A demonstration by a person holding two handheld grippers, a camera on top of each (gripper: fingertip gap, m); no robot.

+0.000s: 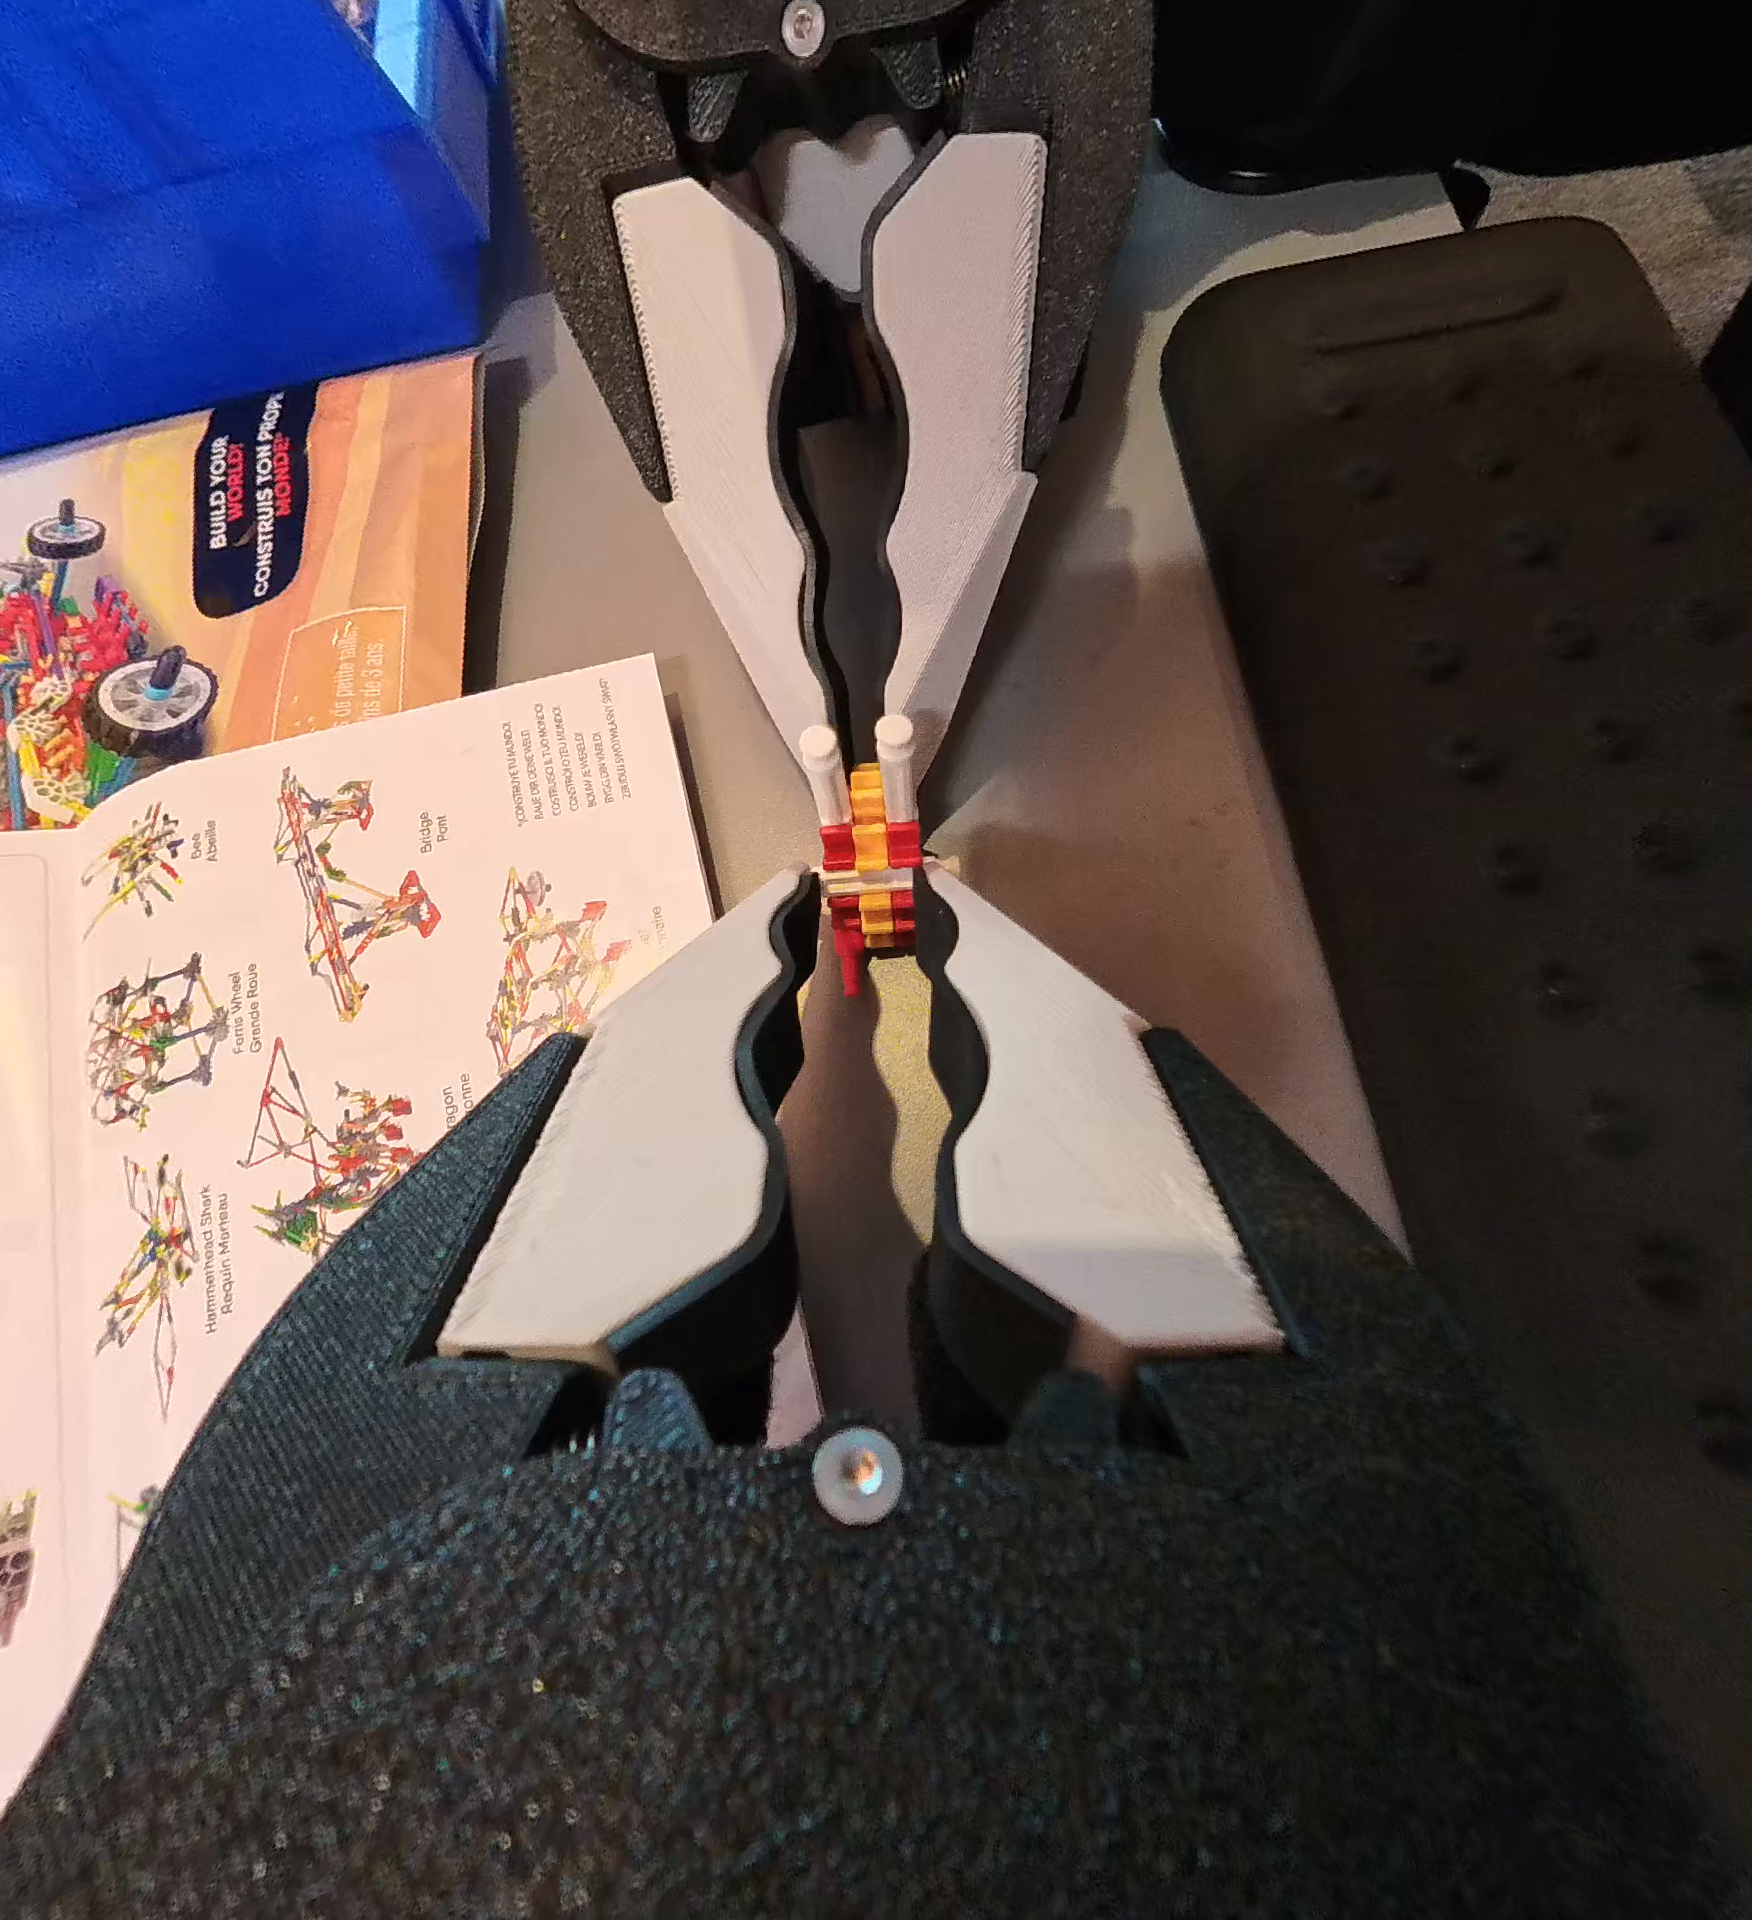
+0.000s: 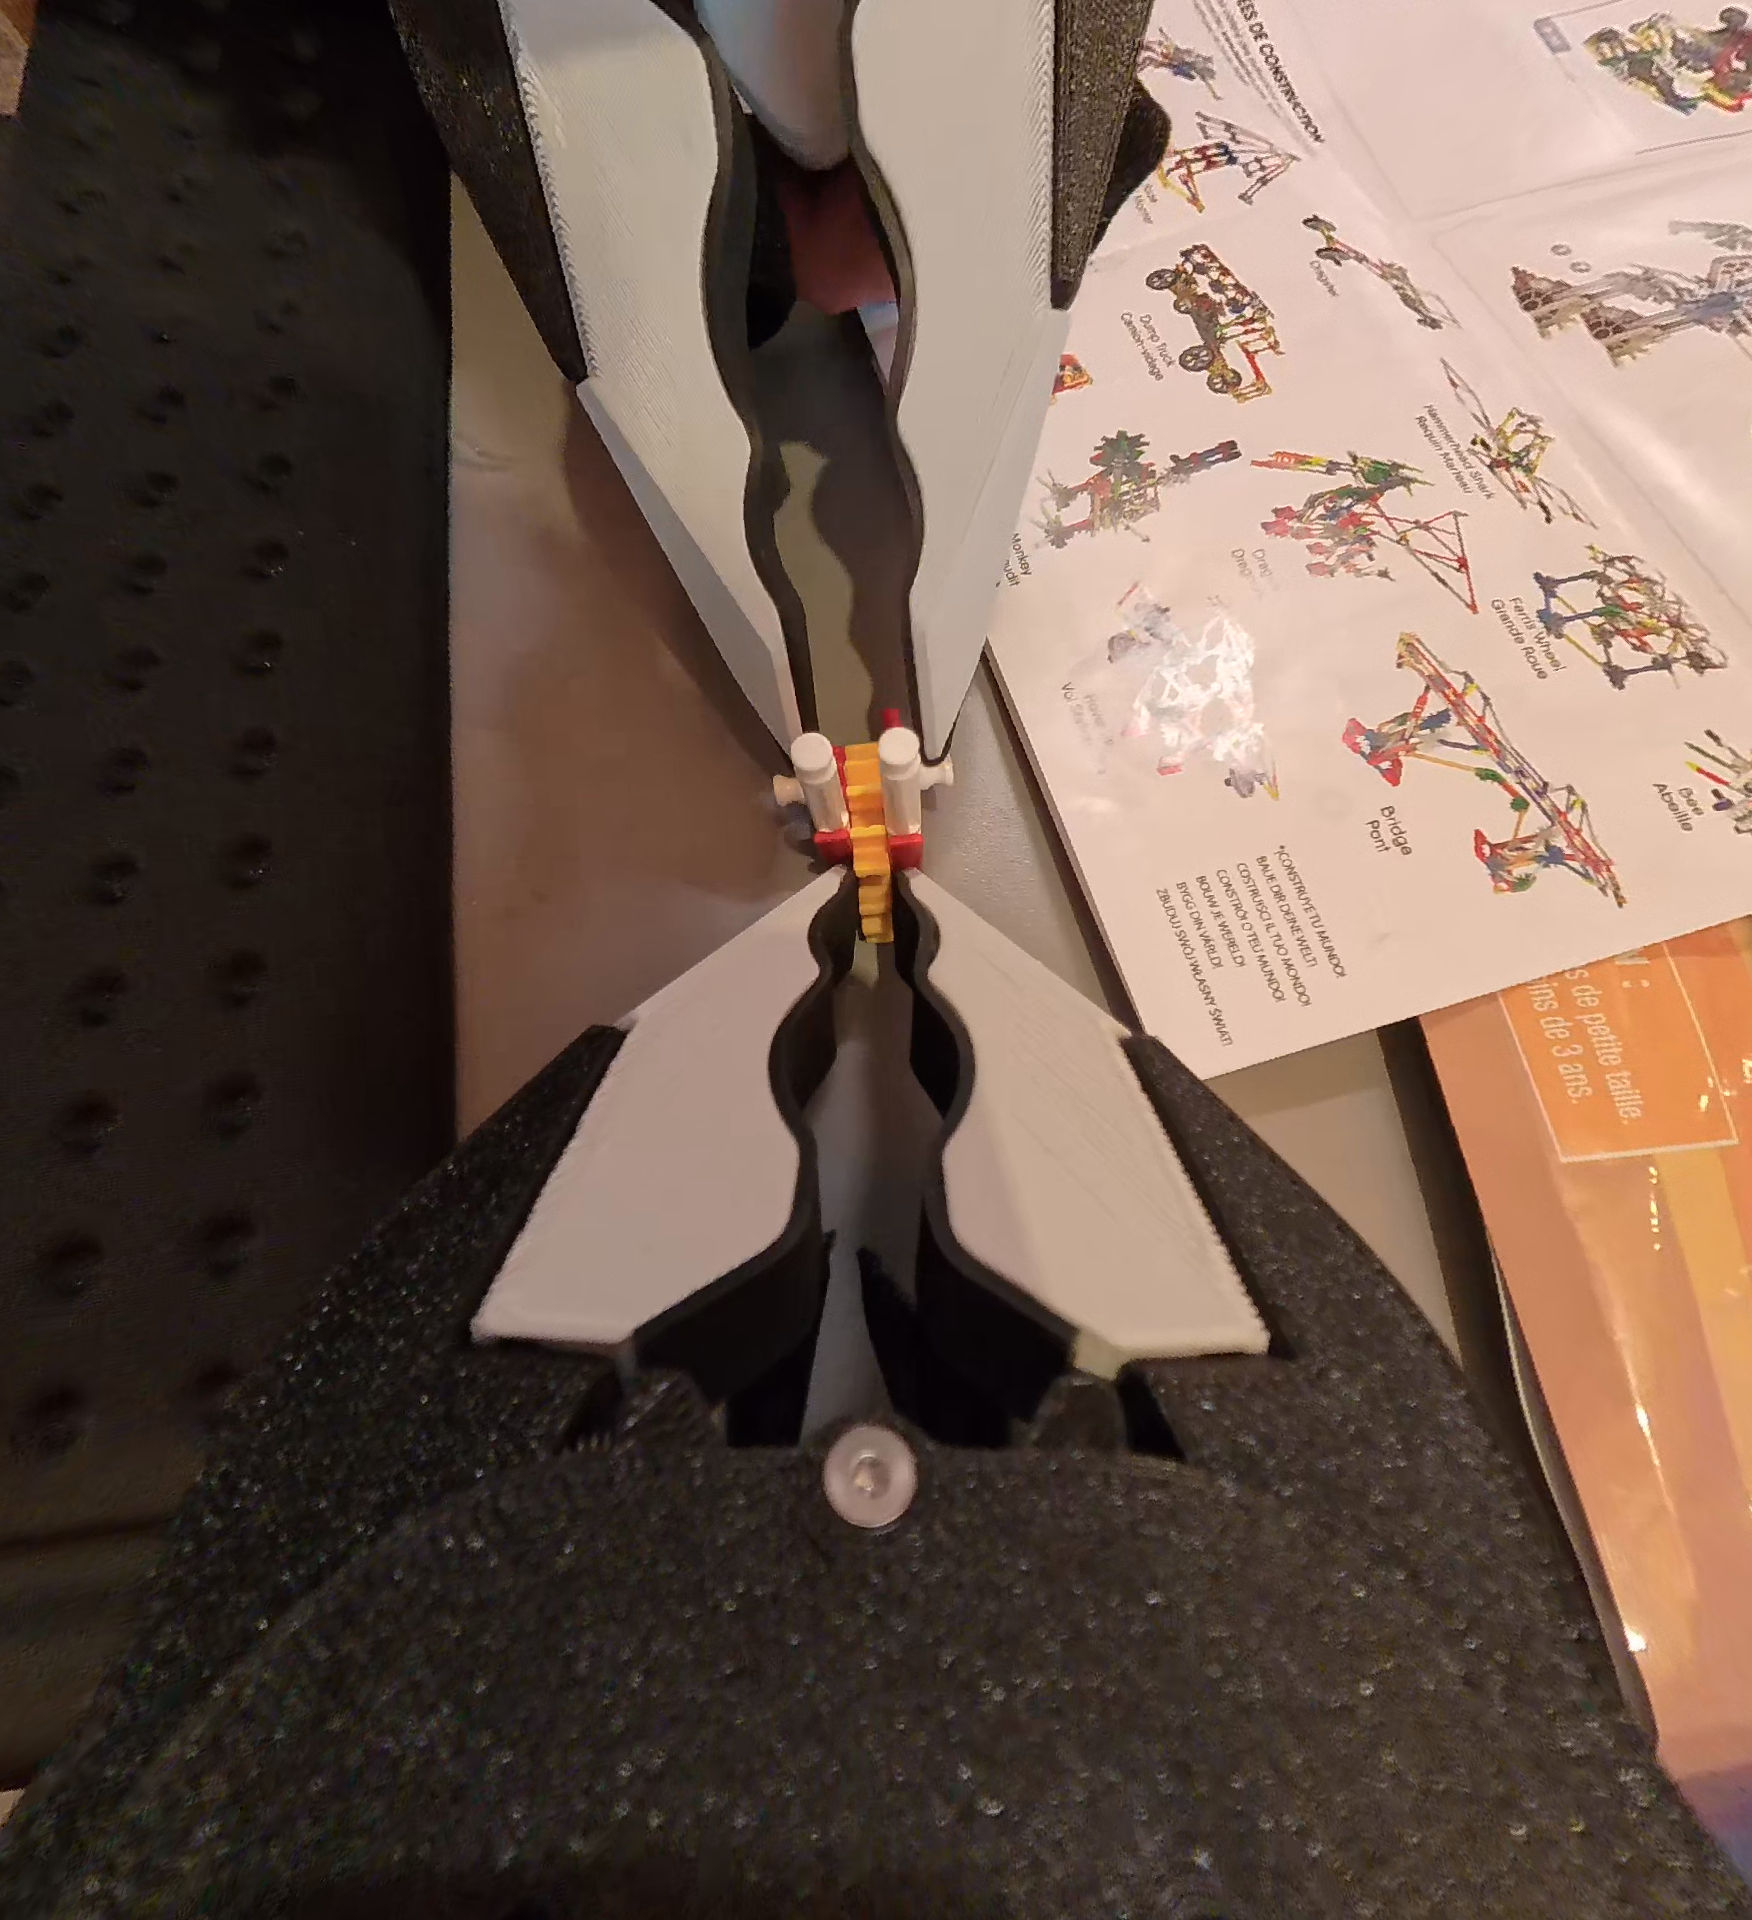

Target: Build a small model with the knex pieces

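- Left gripper (image 1: 867, 904) and right gripper (image 2: 870, 904) meet tip to tip over the grey tabletop (image 1: 1080, 727), sharing one small toy assembly (image 1: 867, 862) between them.
- Assembly: red and yellow plastic connector pieces stacked on each other, with two white rods (image 1: 818, 774) standing out of one end and a thin white rod running crosswise.
- Left gripper jaws are closed onto the assembly at the end with the crosswise rod; a red stub hangs down between the fingers.
- Right gripper jaws are closed onto the yellow end of the same assembly, seen in the right wrist view (image 2: 870, 831); the white rods point away from it toward the other gripper.
- Opposed grips at opposite ends probably keep the piece steady and off the table, so one side can brace while the other pushes or pulls; that's my read, not something shown.
- The assembly appears held clear of the surface, roughly midway between the two grippers, over the strip of bare table.
- White instruction sheet (image 1: 384, 935) with model drawings lies flat to the left in the left wrist view, right in the right wrist view (image 2: 1423, 520), close enough to consult.
- Orange printed box (image 1: 228, 582) lies partly under the sheet's far edge; a blue box (image 1: 176, 208) sits beyond it at far left.
- Black dimpled mat (image 1: 1526, 831) sits on the other side of the grippers, nothing on the part shown.
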